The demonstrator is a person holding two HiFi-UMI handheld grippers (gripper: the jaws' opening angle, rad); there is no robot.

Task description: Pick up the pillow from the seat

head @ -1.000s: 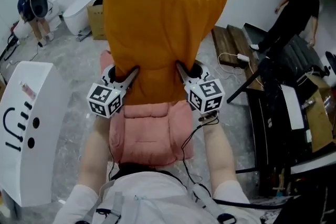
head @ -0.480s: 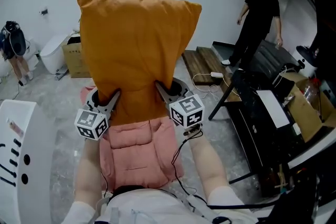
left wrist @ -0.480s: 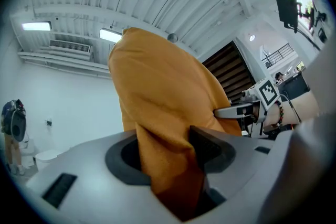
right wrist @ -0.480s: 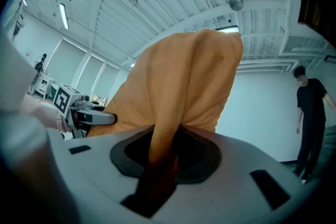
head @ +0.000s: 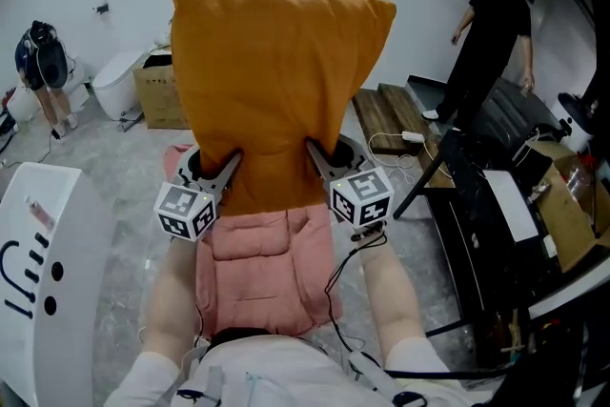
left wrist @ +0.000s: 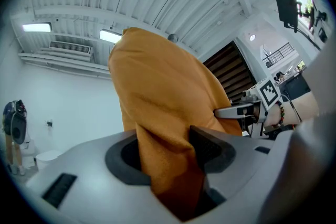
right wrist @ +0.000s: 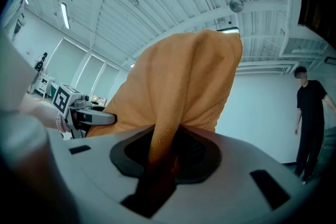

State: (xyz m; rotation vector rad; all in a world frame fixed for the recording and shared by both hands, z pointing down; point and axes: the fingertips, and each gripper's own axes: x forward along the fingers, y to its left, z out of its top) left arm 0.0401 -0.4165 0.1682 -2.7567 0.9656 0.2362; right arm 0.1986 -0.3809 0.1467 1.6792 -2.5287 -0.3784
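Note:
The orange pillow hangs upright in the air in front of me, above the pink padded seat. My left gripper is shut on its lower left edge, and my right gripper is shut on its lower right edge. In the left gripper view a fold of the pillow is pinched between the dark pads, with the right gripper showing beyond it. In the right gripper view the pillow likewise runs down between the jaws, and the left gripper shows at the left.
A white rounded unit stands at the left. A dark stand with equipment fills the right. A person in black stands at the back right, another person at the back left near a cardboard box.
Both grippers have lifted the pillow a little higher off the seat. My head view has swung, so the room has shifted in the frame. The person in black has stepped along the back wall.

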